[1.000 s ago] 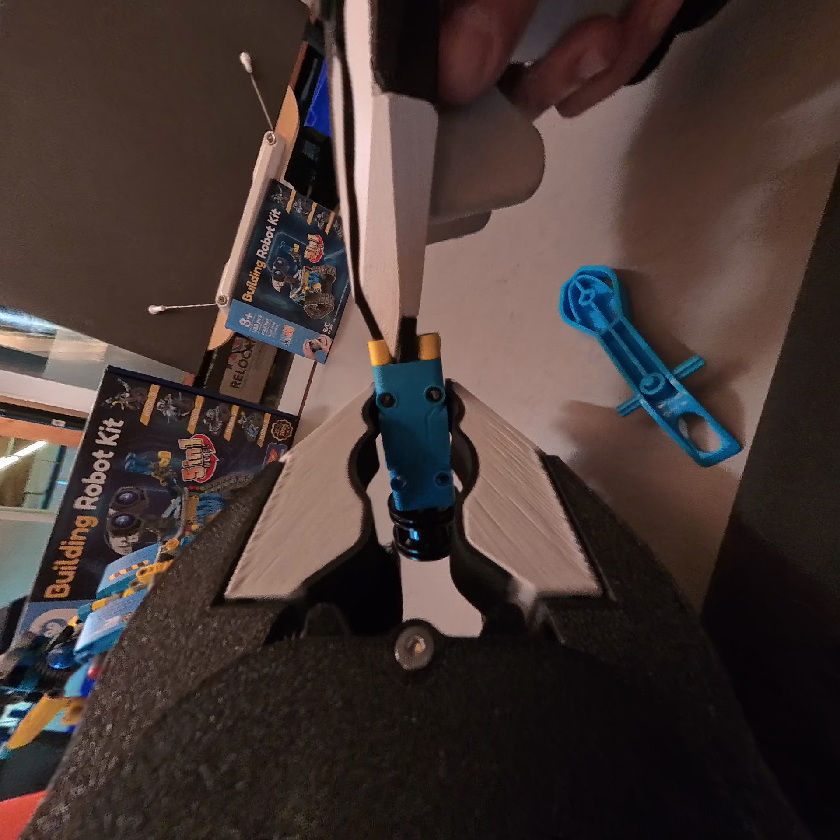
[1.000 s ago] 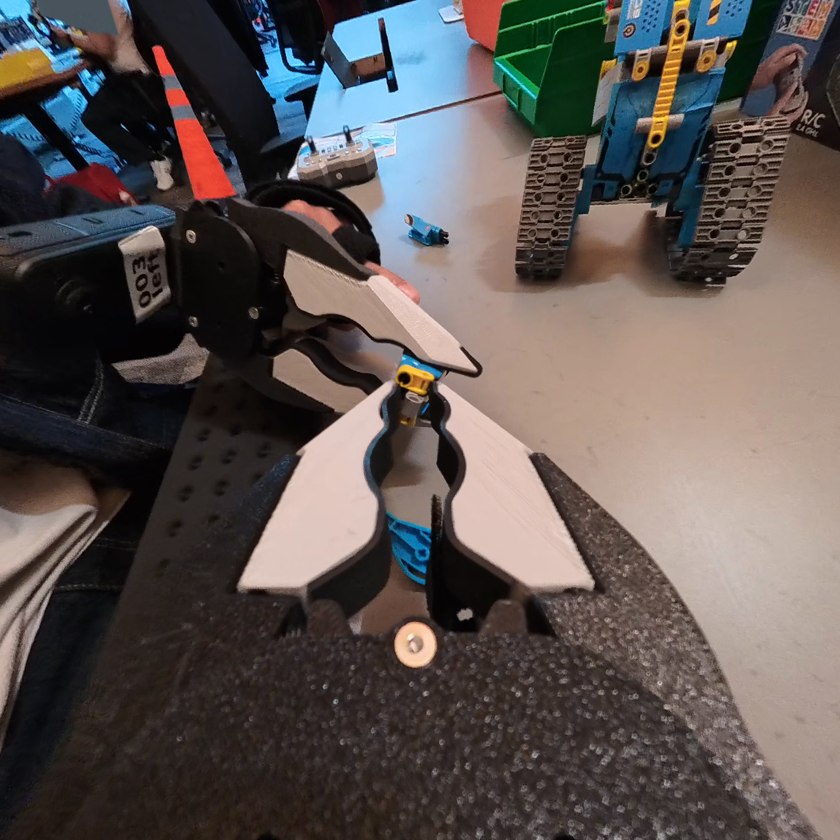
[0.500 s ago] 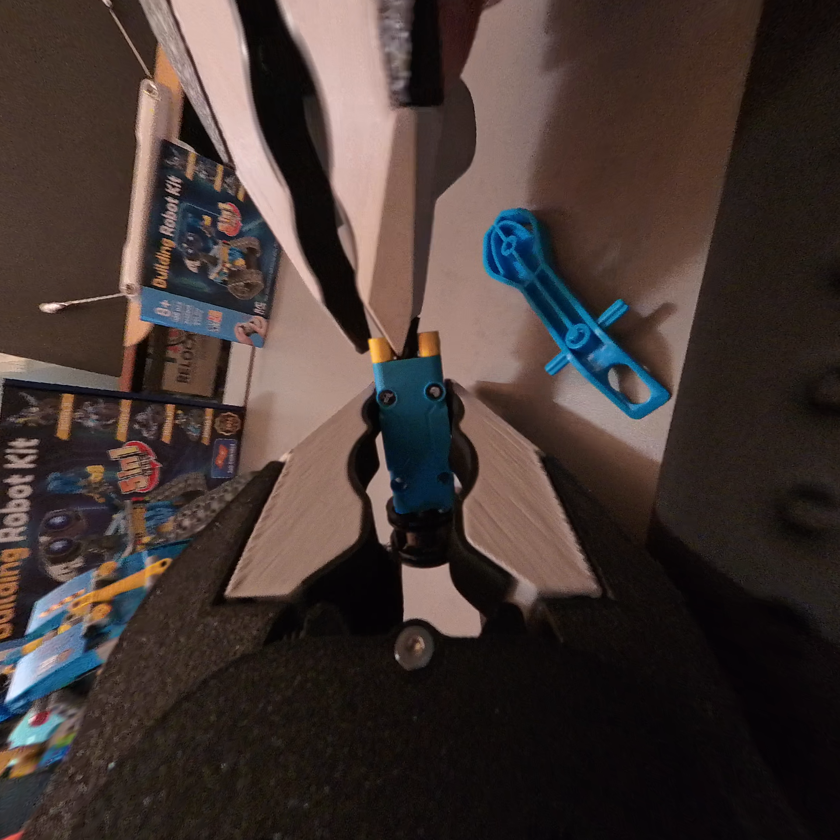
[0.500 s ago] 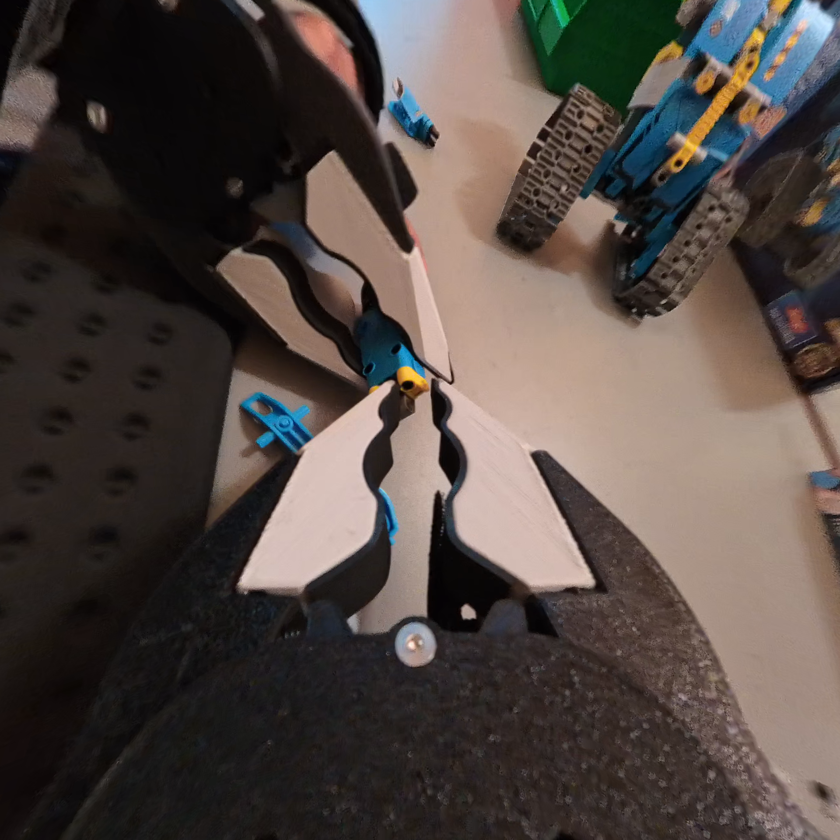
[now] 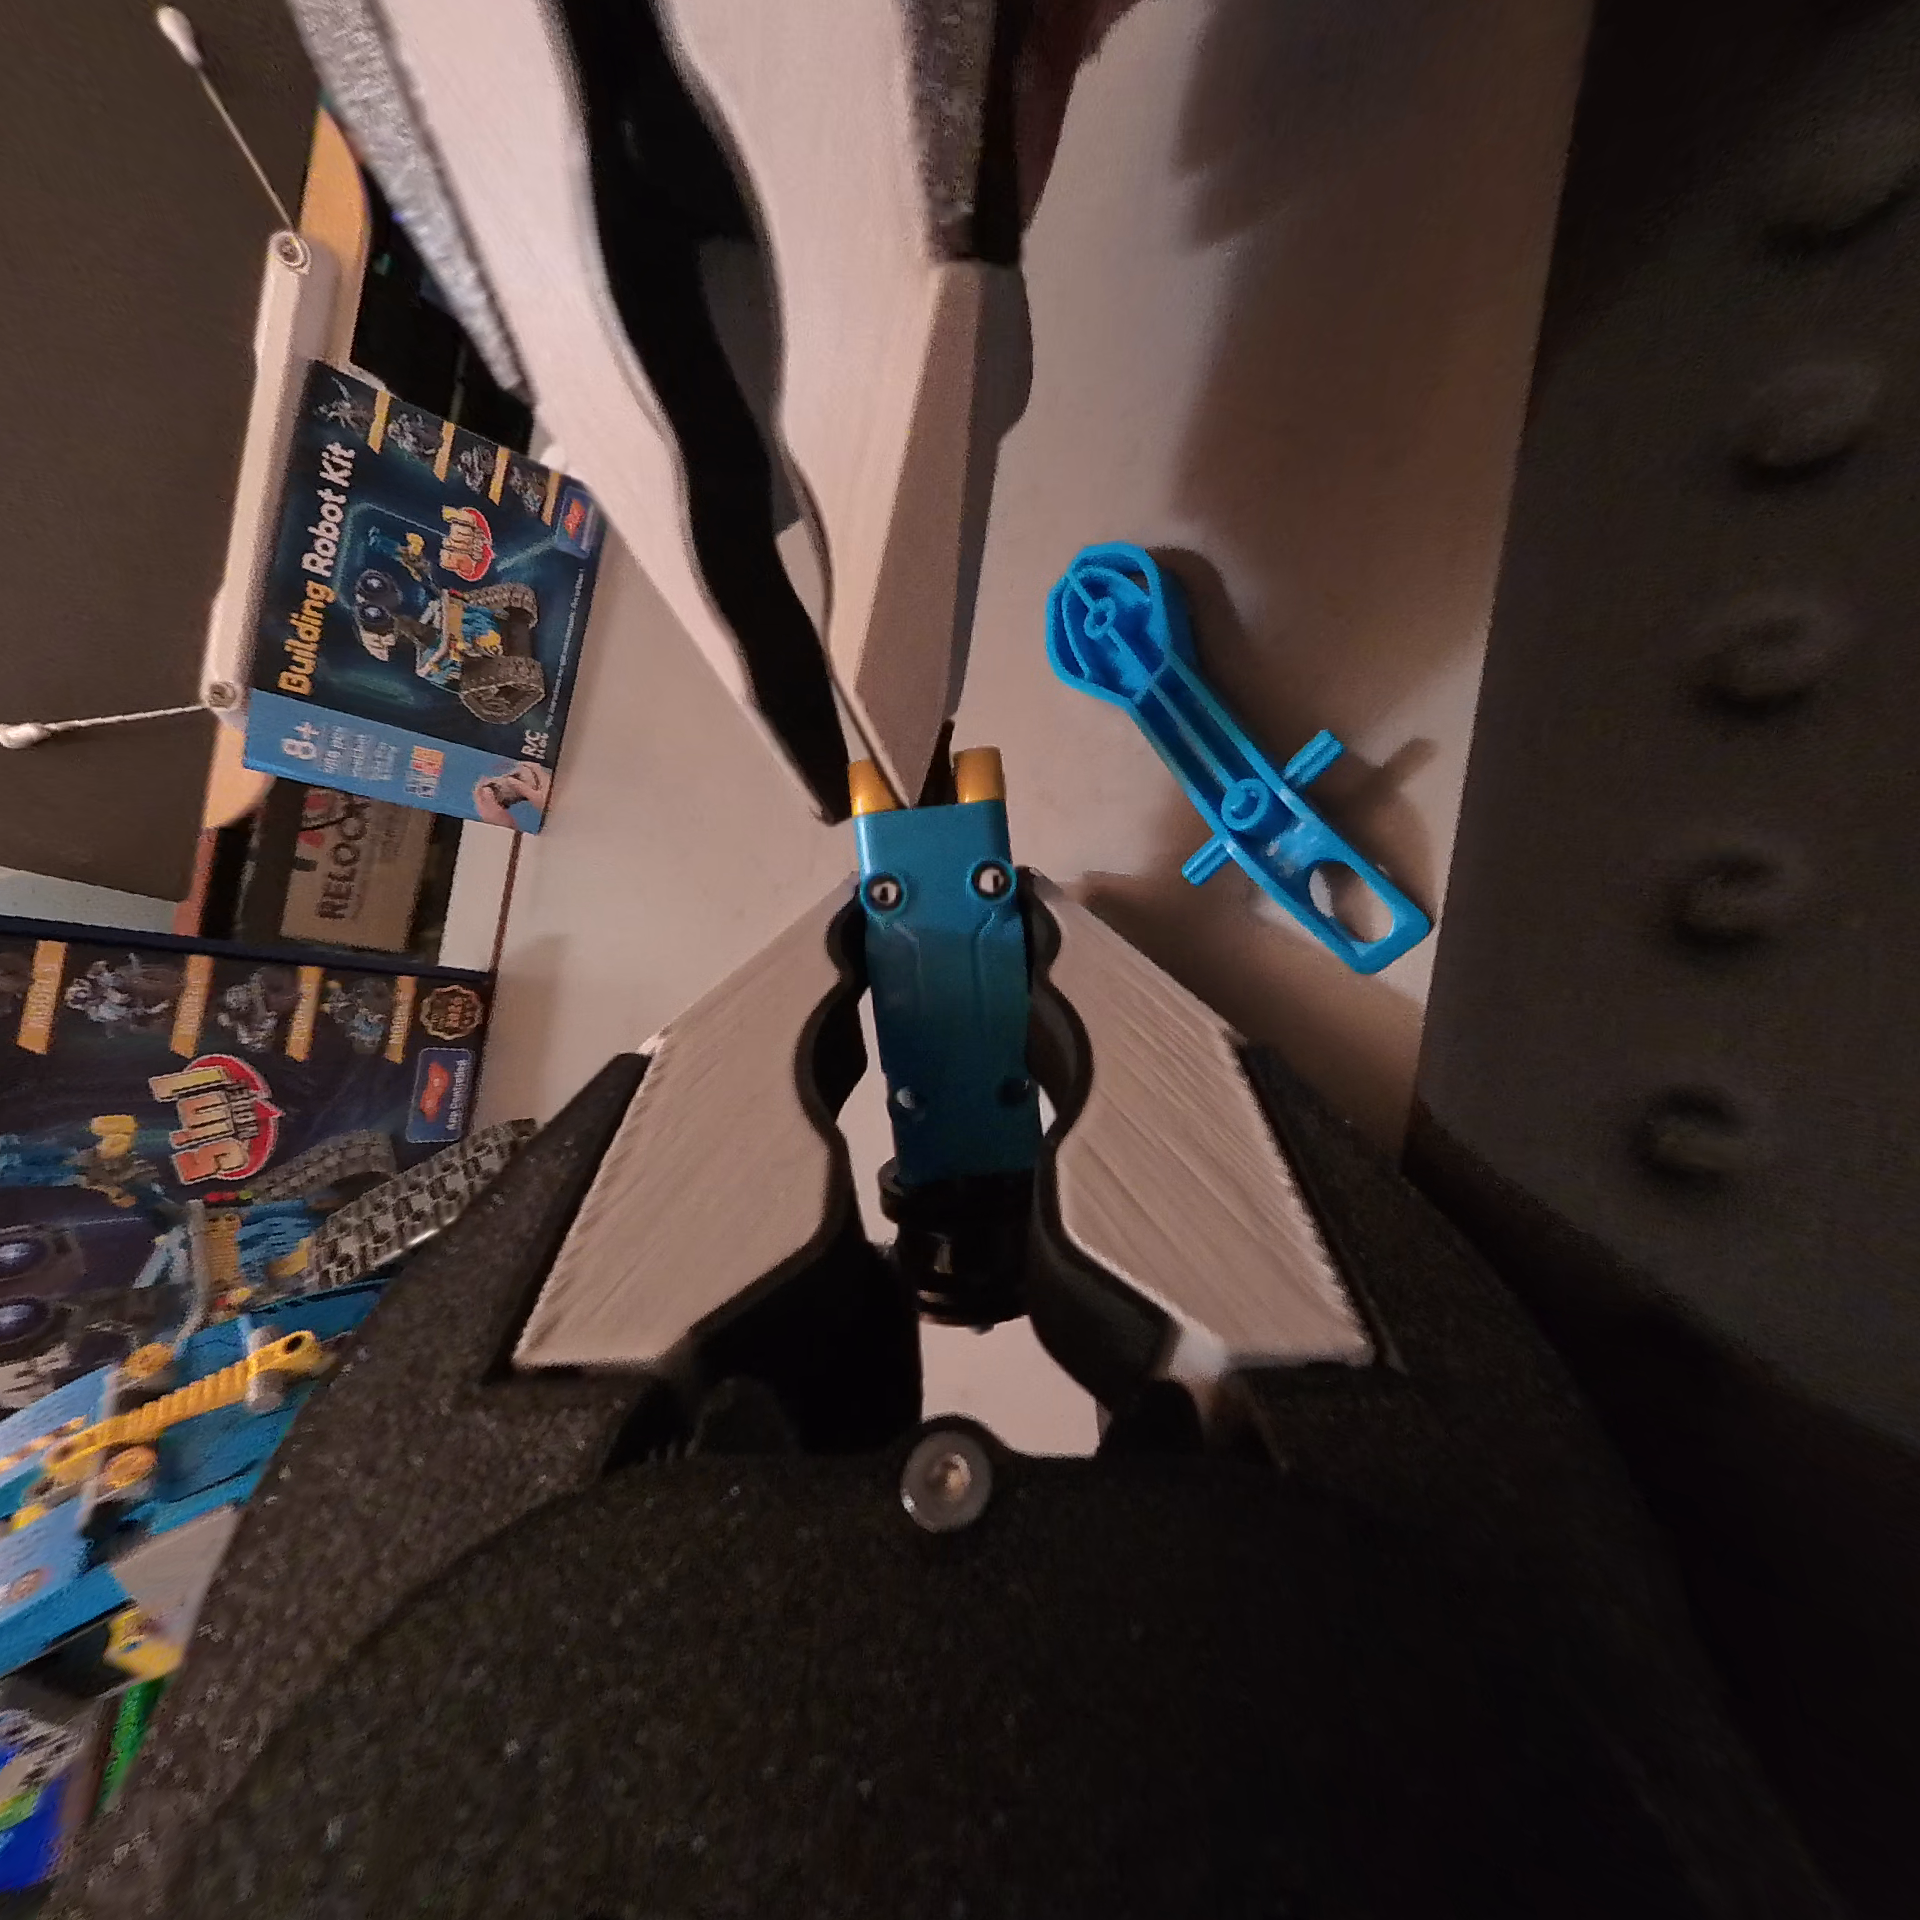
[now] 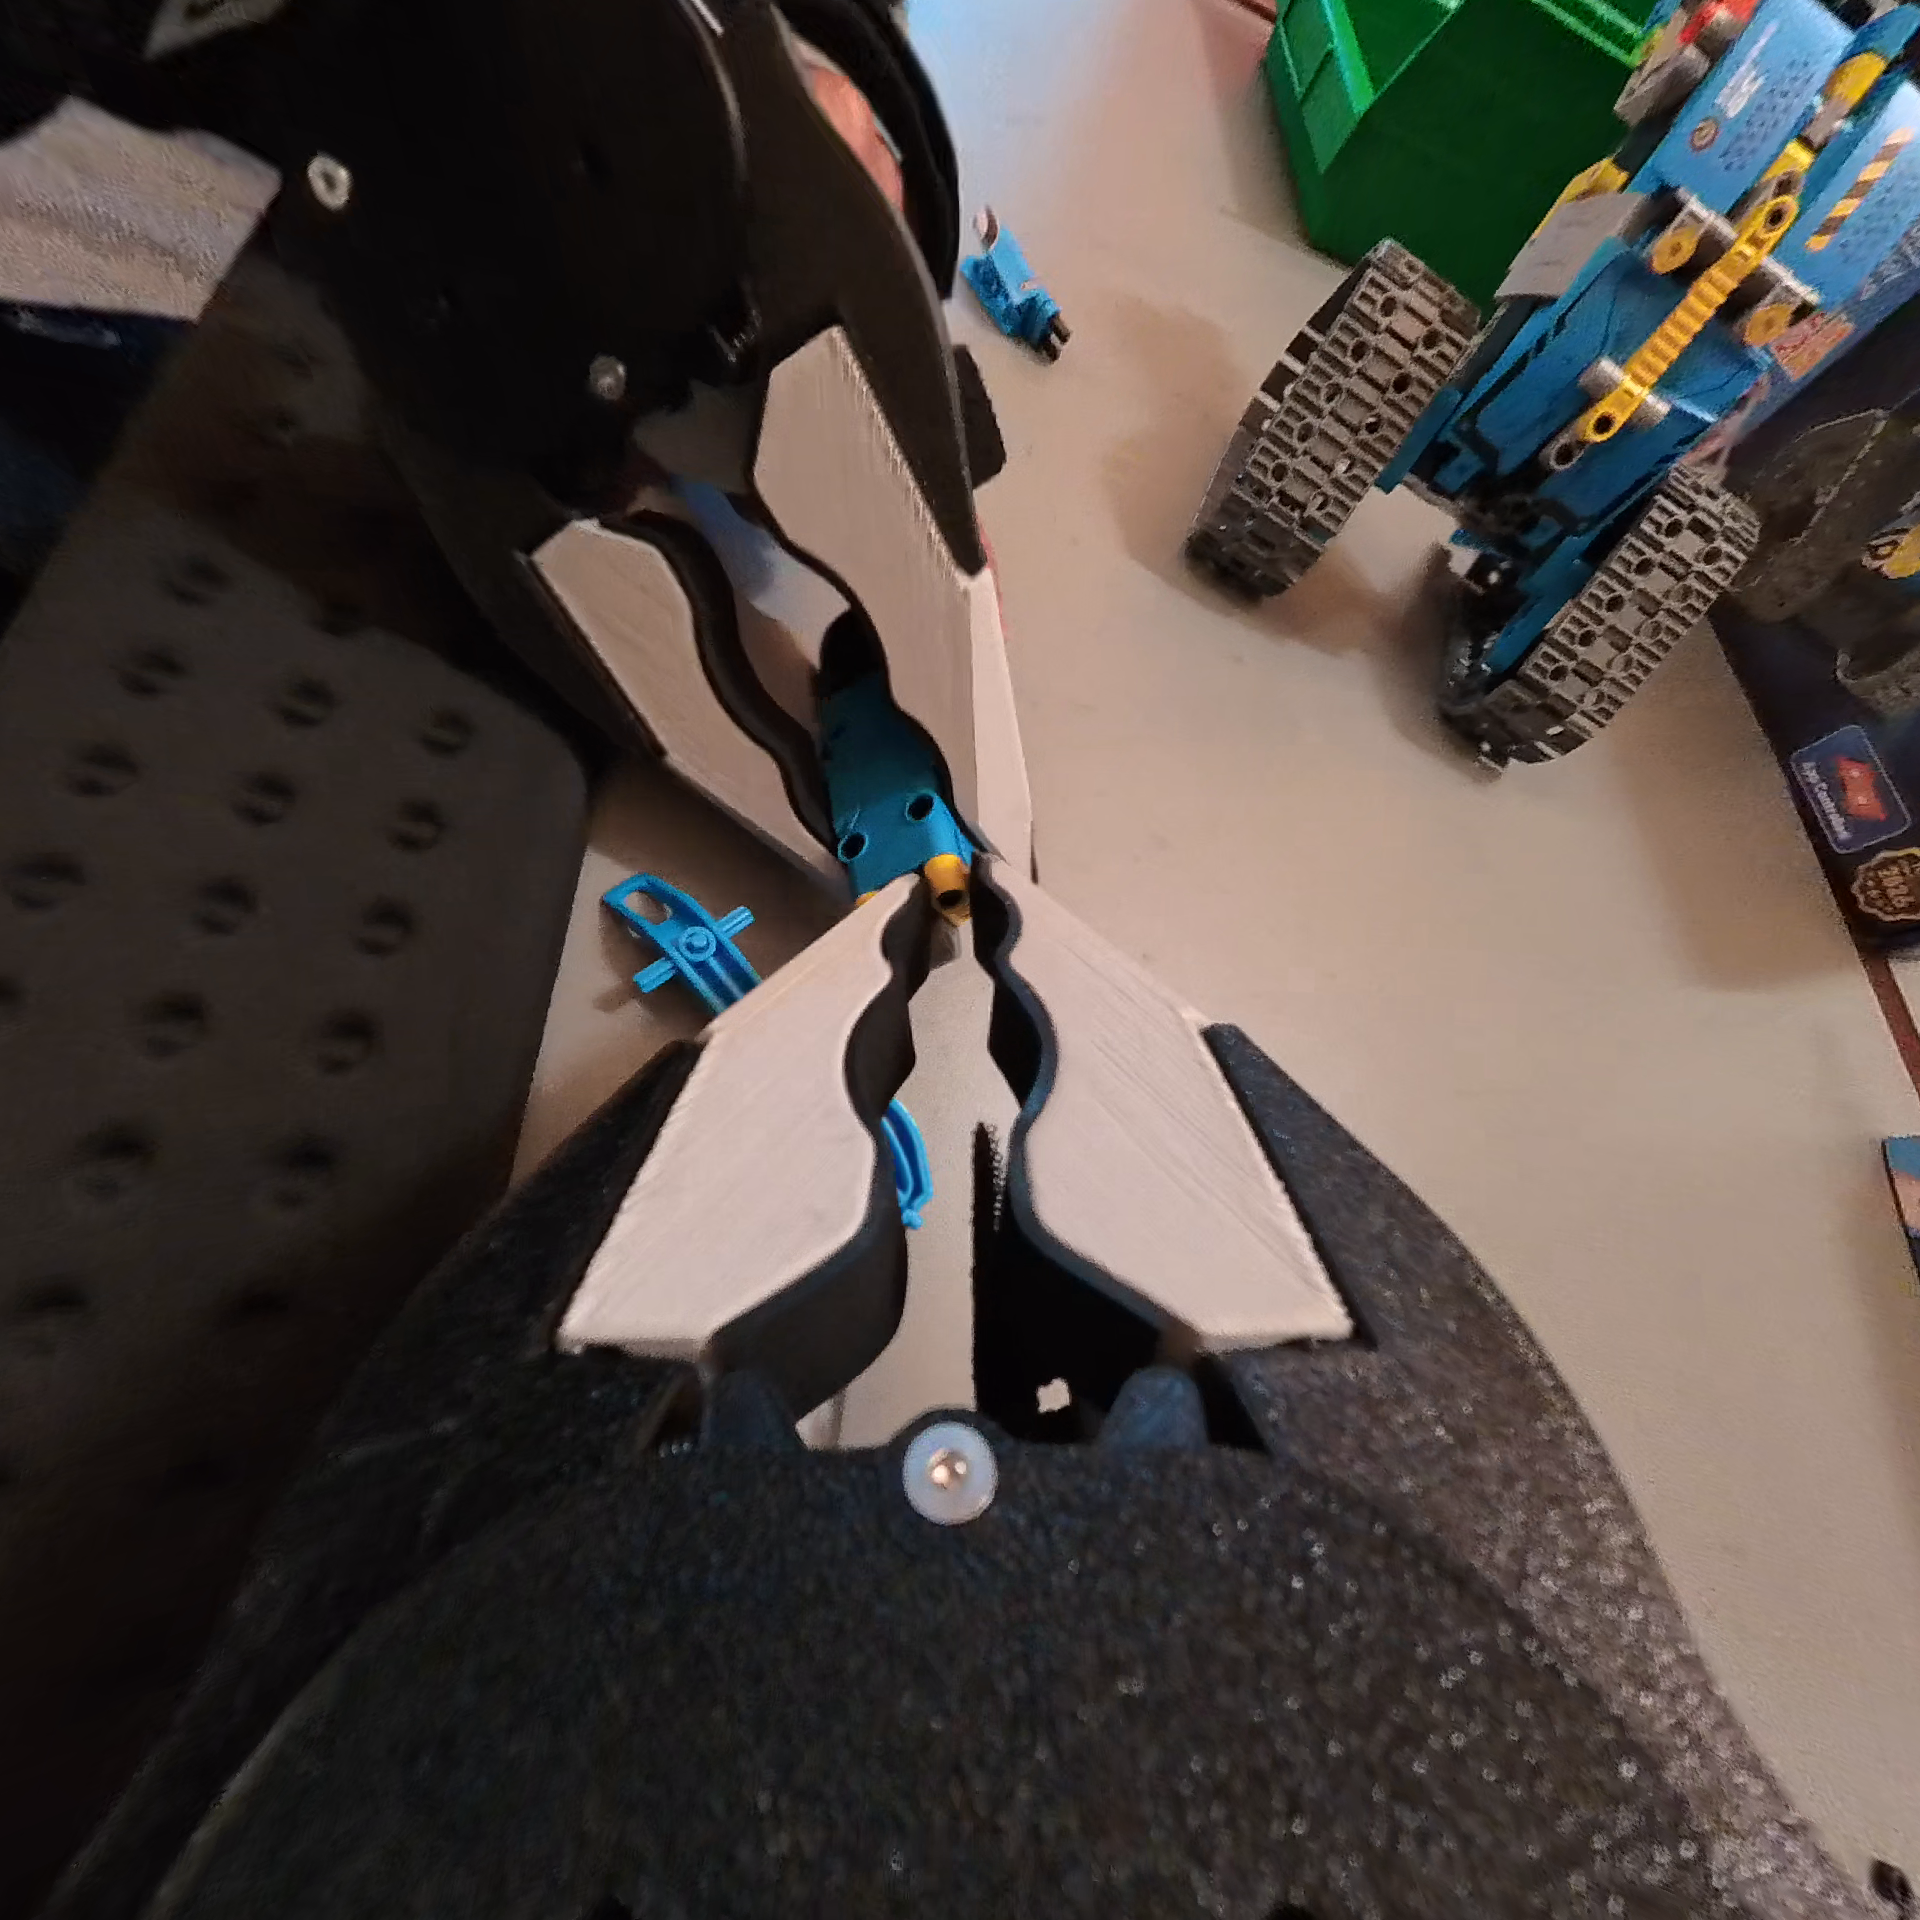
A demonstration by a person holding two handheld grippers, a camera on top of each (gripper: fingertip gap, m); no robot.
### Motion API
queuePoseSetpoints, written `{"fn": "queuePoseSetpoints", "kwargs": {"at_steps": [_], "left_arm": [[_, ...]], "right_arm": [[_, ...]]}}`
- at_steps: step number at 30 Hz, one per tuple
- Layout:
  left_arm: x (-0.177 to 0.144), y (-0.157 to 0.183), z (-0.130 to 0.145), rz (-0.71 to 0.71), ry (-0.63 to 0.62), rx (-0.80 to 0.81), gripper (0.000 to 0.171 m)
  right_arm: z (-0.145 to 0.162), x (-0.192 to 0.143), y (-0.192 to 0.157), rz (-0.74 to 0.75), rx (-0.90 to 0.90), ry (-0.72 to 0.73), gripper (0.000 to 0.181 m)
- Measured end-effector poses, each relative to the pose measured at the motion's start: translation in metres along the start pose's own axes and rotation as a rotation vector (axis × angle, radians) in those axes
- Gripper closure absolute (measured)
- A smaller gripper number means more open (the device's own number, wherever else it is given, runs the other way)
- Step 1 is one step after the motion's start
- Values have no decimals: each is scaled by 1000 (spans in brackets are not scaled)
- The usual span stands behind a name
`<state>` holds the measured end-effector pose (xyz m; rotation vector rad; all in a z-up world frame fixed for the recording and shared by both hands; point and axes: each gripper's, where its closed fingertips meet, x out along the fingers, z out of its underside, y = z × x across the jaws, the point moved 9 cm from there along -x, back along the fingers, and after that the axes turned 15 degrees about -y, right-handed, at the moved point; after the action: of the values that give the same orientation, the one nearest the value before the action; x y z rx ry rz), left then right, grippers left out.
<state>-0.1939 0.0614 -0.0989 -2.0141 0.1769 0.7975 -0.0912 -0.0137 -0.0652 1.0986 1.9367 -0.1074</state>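
The blue motor block (image 5: 951,997) sat clamped in the left gripper (image 5: 940,883); the right gripper (image 6: 961,894), at twelve o'clock, pinched its yellow pin (image 6: 948,871).

Teal block (image 5: 951,997), yellow pegs; blue lever (image 5: 1226,758); green bin (image 6: 1455,114).

Two blue motor blocks (image 6: 883,784) (image 6: 1013,291), two boxes (image 5: 416,597) (image 5: 208,1122).
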Motion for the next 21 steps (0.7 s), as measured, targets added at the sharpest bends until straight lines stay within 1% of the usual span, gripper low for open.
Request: {"fn": "queuePoseSetpoints", "kwargs": {"at_steps": [3,6,9,14,17,21], "left_arm": [[-8,-9,4,101,91,-105,146],[-10,-12,6,175,130,-151,146],[-16,-14,7,258,189,-203,146],[-18,-12,7,334,207,-212,147],[-17,-10,8,346,195,-200,148],[-19,-9,6,381,213,-206,148]], "right_arm": [[0,-3,3,-25,33,34,176],[0,-4,2,-52,50,45,176],[-2,-9,0,-93,65,87,177],[-1,-7,-3,-142,67,95,176],[-2,-3,-7,-98,26,82,175],[-2,-5,-9,-128,26,91,176]]}}
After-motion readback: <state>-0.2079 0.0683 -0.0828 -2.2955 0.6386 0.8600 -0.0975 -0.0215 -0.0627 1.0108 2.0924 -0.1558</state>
